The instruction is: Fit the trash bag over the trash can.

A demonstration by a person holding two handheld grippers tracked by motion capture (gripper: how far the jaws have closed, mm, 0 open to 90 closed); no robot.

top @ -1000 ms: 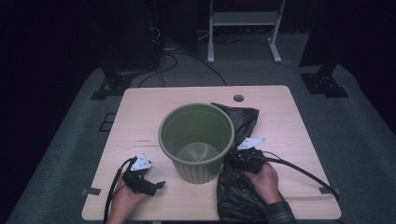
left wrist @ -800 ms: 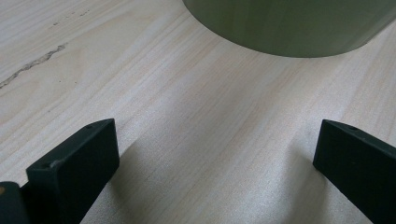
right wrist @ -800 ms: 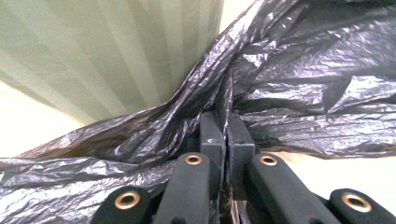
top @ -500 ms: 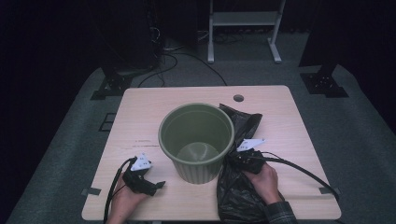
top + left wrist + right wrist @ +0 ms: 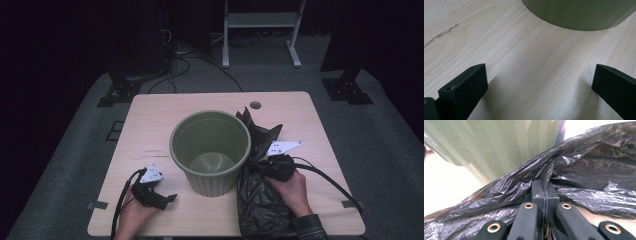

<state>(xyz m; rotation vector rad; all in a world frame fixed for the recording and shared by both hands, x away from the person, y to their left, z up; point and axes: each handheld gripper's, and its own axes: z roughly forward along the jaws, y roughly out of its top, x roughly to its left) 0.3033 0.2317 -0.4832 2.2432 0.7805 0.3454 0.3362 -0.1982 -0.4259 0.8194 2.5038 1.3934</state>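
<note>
A ribbed green bin point(image 5: 212, 182) stands upright and empty at the middle of the wooden table point(image 5: 150, 125). Beside it on the right lies a crumpled black plastic bag point(image 5: 260, 202). My right gripper point(image 5: 251, 165) is shut on a fold of that bag next to the bin's wall. In the right gripper view the closed jaws point(image 5: 545, 188) pinch the bag point(image 5: 586, 170) with the bin point(image 5: 511, 145) just behind. My left gripper point(image 5: 169, 198) rests on the table left of the bin. It is open point(image 5: 539, 75), with bare wood between its jaws and the bin's base point(image 5: 579, 12) ahead.
A small round hole point(image 5: 255, 105) sits near the table's far edge. Grey carpet surrounds the table, with cables, stand feet point(image 5: 120, 92) and a white frame point(image 5: 260, 30) beyond it. A cable trails from each gripper toward the near edge.
The right gripper has risen a little with the bag pinched in it, and the bag's upper edge now stands up beside the bin. The left gripper has stayed put.
</note>
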